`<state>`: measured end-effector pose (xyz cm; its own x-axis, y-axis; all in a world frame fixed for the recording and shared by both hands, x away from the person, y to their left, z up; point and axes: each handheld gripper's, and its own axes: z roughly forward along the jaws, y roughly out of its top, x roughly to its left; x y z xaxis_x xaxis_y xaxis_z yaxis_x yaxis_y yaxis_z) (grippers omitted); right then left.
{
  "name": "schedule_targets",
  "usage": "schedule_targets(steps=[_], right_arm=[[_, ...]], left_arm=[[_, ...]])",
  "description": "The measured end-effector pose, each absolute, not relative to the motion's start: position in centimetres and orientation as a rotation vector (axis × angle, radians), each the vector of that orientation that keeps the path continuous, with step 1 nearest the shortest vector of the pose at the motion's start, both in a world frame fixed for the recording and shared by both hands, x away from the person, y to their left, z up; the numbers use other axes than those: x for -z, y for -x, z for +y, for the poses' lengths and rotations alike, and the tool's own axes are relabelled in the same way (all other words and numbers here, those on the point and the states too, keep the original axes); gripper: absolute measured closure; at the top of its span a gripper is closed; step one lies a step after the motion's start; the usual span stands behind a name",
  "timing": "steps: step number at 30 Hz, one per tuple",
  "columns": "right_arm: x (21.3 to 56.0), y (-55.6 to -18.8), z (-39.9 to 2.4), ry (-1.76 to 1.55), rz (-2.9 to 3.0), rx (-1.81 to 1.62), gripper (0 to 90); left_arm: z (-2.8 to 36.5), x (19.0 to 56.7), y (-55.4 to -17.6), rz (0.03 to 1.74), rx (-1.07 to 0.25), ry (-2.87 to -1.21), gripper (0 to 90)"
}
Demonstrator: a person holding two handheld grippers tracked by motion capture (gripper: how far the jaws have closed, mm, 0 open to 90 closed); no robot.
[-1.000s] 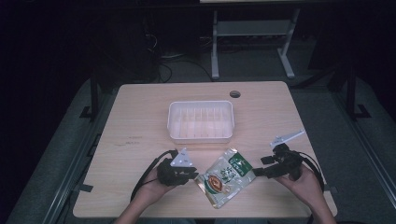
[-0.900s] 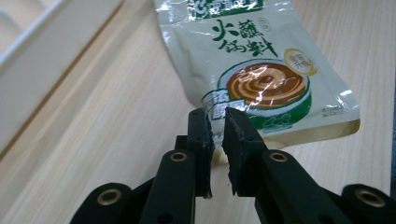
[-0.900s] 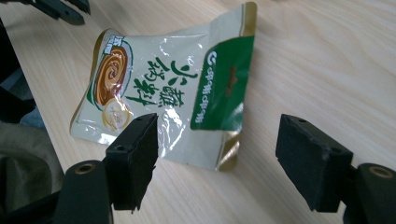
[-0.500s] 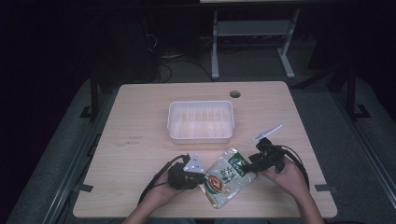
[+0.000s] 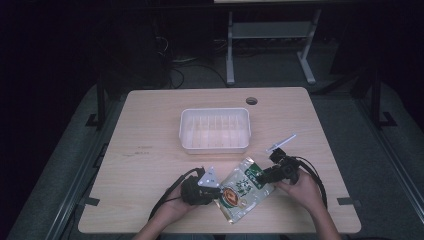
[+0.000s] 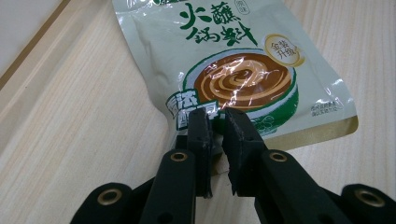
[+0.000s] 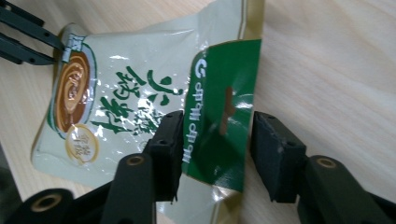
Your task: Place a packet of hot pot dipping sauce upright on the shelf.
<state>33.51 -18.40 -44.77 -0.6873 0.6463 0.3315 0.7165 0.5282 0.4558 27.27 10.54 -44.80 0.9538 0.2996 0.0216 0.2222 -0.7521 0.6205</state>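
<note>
Left gripper [image 6: 217,122] is clamped on the sauce pouch [image 5: 243,189] at its bottom edge; right gripper [image 7: 212,140] has just been closing, jaws astride the green header, pads not yet pressing; pouch lies flat on the table [image 5: 150,145], near edge, in front of the tray [image 5: 215,145]; you've one end secured, 2nd grip pending; pouch: glossy, sealed, pale w/ brown swirl graphic.

Only the table [image 5: 150,150] is lit from above (the room around is nearly black); glare streaks the shiny pouch [image 6: 243,70].
</note>
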Motion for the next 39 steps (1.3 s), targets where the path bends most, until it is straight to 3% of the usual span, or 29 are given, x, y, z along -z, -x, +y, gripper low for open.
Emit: schedule_targets(steps=[16, 23, 36, 39], right_arm=[[43.3, -34.0, -17.4, 1.080, -2.554, 0.892, 64.3], [44.4, -35.4, -16.4, 1.119, -2.515, 0.804, 67.4], [44.5, -35.7, -15.3, 1.158, -2.503, 0.680, 86.6], [44.5, -35.9, -15.6, 1.169, -2.478, 0.675, 87.3]], left_arm=[[10.4, 44.9, -27.0, 0.362, -0.182, -2.459, 79.9], [10.5, 45.0, -27.1, 0.367, -0.176, -2.448, 79.9], [10.4, 45.0, -26.9, 0.362, -0.187, -2.443, 77.1], [10.4, 45.0, -26.9, 0.367, -0.182, -2.440, 75.2]])
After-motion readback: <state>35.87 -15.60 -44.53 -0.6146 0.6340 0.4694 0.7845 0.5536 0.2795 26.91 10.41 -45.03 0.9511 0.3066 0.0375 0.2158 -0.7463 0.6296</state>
